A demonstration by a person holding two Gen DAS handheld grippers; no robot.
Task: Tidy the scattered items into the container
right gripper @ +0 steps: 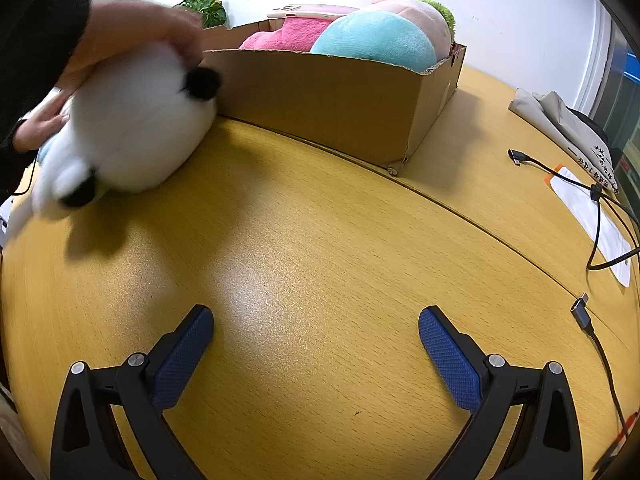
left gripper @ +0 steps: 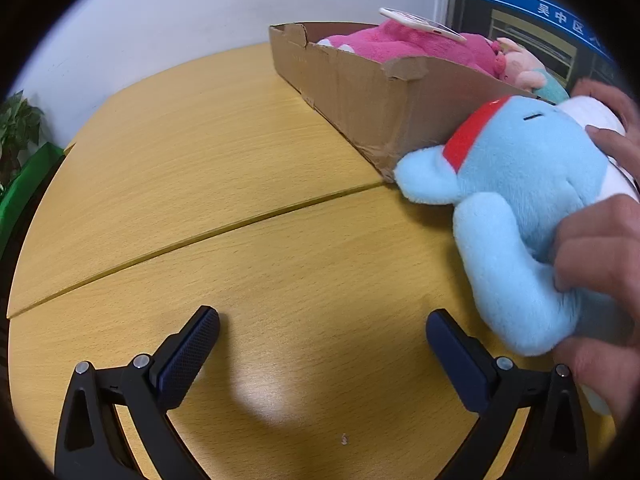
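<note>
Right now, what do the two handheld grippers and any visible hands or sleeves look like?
Both the left gripper and the right gripper have black angular linkage frames with silver rivets. Their fingers carry textured pads: dark navy in the left view, brighter blue in the right. No cables show on them. Bare hands also appear, with a black sleeve on the arm in the right view.

Fluffy cloth plush toy (left gripper: 516,184), rough cardboard box (left gripper: 360,92), glossy wood-grain table (left gripper: 224,168)
</note>
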